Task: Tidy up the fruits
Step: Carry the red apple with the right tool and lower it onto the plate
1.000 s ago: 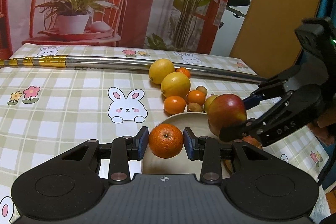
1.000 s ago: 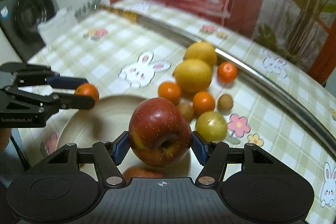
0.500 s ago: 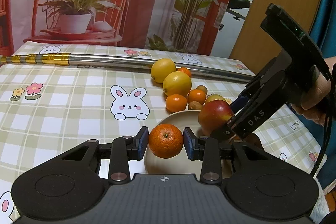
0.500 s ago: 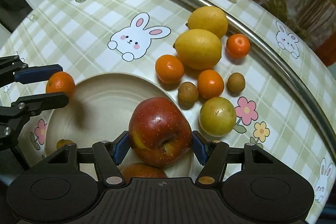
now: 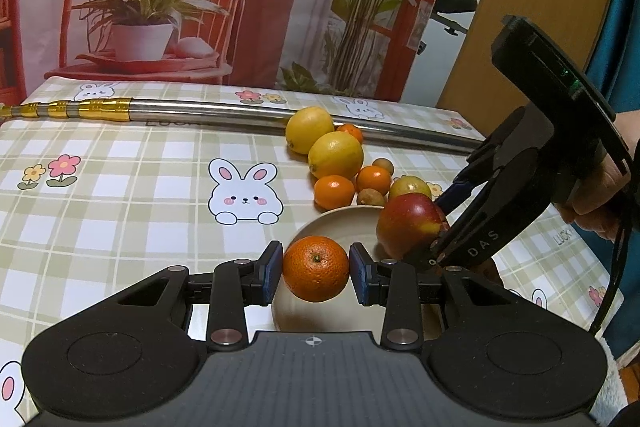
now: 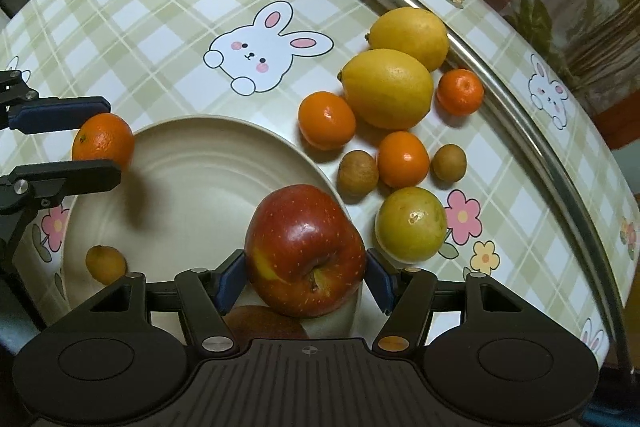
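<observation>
While both grippers carry fruit over the round cream ceramic plate (image 6: 188,163), the step in hand appears to be the placing of fruit onto it. In the right wrist view, the right gripper (image 6: 306,277) sits at the bottom centre of the frame and grasps a large red apple with a yellow patch (image 6: 304,251) between its blue pads; the apple hangs low over the right part of the plate, and whether it already touches the plate cannot be told. The left gripper (image 5: 316,269), at the centre of the left wrist view, is clenched on a small orange mandarin (image 5: 316,268) and holds it above the near-left rim of the plate. On the plate a small yellow-orange fruit (image 6: 105,263) lies at the lower left, and a second reddish fruit (image 6: 264,321) is partly hidden under the apple. More fruit waits on the checked tablecloth with rabbit prints (image 6: 160,27), to the upper right of the plate: two yellow lemons (image 6: 388,89), three mandarins (image 6: 327,120), two small brown fruits (image 6: 358,173) and one yellow-green round fruit (image 6: 411,225). The next move probably calls for a gentle lowering of the apple to a free place beside the reddish fruit, then a slow release so that it does not roll off the rim.
</observation>
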`<state>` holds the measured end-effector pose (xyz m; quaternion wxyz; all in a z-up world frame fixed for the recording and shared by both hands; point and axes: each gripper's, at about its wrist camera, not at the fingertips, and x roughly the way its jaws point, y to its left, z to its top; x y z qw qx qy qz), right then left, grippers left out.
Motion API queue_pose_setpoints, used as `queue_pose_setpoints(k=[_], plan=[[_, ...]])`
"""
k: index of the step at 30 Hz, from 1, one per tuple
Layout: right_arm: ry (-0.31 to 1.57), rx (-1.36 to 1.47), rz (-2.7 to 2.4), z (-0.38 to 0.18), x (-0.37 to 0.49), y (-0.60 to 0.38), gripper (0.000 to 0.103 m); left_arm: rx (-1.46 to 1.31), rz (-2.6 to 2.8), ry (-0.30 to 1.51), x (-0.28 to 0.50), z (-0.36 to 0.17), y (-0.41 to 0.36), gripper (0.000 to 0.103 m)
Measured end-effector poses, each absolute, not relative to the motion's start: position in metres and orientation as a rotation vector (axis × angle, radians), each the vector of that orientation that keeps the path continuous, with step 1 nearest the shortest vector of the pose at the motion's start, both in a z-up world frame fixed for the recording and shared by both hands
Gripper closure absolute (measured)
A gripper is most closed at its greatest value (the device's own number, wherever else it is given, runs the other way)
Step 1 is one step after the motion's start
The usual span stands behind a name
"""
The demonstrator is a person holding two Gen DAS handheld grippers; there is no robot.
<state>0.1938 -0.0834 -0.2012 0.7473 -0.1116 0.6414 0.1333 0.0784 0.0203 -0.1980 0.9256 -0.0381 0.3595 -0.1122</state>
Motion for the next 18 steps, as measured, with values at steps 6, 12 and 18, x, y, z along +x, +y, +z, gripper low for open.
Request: queue_pose_setpoints(k=[6,12,18], plan=[[1.35,-0.198,0.269,-0.195,0.182,-0.091,0.031,-0.072,-0.228,0.743,0.077,-0.197,0.02,0.065],[1.205,-0.076,0.27,-0.178,0.165,-0.107,0.031,-0.066,-0.226,0.757,0.075,-0.199,0.018,0.065],[1.012,0.106,0.219,-0.166,0.136,-0.131,0.032,-0.058,-0.219,0.788,0.073,-0.202,0.015,0.065]])
